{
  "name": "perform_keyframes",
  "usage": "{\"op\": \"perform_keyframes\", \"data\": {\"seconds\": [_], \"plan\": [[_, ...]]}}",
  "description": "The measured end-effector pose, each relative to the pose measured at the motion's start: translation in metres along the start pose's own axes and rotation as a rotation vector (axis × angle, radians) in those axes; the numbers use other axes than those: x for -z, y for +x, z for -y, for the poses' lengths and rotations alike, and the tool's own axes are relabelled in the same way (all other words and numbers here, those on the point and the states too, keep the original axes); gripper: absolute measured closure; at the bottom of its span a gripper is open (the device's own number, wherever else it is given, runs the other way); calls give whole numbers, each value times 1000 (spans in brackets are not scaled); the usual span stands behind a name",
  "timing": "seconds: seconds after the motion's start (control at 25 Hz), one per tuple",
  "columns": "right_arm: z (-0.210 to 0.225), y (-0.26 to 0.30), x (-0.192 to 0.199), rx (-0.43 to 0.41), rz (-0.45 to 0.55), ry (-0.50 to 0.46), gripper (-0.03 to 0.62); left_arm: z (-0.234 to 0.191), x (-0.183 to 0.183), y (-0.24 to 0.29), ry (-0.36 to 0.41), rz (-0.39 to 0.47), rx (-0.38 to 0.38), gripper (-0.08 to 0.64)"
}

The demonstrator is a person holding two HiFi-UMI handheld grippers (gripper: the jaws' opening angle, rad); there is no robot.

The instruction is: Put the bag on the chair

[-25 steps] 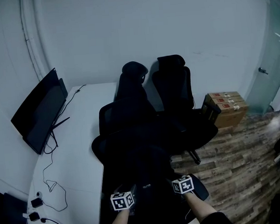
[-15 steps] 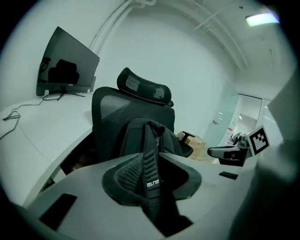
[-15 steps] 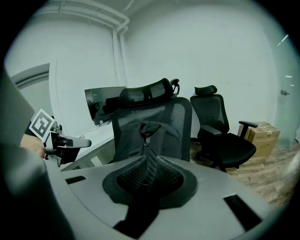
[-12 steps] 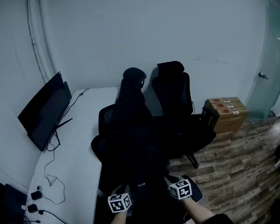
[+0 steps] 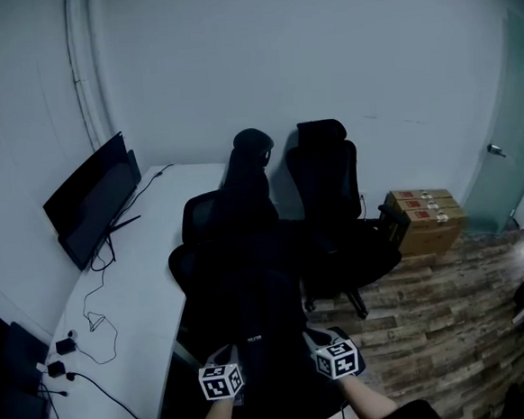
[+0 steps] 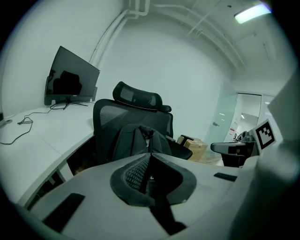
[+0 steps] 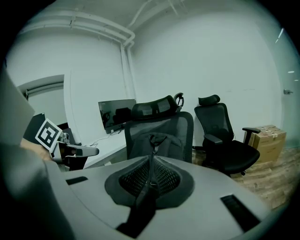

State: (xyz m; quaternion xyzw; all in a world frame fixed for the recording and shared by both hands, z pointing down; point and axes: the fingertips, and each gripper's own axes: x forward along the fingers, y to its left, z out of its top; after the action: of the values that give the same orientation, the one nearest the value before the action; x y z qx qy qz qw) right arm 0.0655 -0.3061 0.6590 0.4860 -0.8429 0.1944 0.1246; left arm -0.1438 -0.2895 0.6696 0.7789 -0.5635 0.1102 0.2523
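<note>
The black bag (image 6: 140, 140) (image 7: 157, 143) sits upright on the seat of the near black office chair (image 6: 136, 96) (image 7: 154, 108), leaning on its mesh backrest. In the head view the bag (image 5: 250, 291) is a dark mass on that chair (image 5: 246, 174). My left gripper (image 6: 150, 157) (image 5: 224, 353) and right gripper (image 7: 151, 161) (image 5: 314, 337) hang side by side a short way in front of the bag. Their jaws have just been closing. Both are shut with nothing between the pads.
A second black chair (image 5: 333, 189) (image 7: 225, 136) stands right of the first. Behind it cardboard boxes (image 5: 423, 218) (image 7: 268, 136) rest on the wood-pattern floor. A curved white desk (image 5: 141, 277) at the left carries a monitor (image 5: 94, 199) (image 6: 70, 79) and loose cables (image 5: 95, 326).
Both marker cubes have drawn back a little toward me, away from the bag on the chair. The head view has shifted, so the chairs sit lower in the picture.
</note>
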Motion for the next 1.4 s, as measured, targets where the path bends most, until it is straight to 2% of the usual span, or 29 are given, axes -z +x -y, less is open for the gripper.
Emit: {"op": "perform_keyframes", "data": {"seconds": [0.32,0.64,0.84,1.04,1.4], "plan": [[-9,-45,-9,-69,54,-14,535,42,3,-34,17,50,9,540],[-7,-93,2,-115,78,-13,537,89,10,-62,34,113,-6,540],[-7,-122,11,-151,89,-1,537,113,21,-83,13,146,-24,540],[-8,-149,19,-176,94,-20,538,137,38,-101,25,150,-24,540],[-19,-181,36,-220,101,-24,538,161,65,-130,17,175,-37,540]]}}
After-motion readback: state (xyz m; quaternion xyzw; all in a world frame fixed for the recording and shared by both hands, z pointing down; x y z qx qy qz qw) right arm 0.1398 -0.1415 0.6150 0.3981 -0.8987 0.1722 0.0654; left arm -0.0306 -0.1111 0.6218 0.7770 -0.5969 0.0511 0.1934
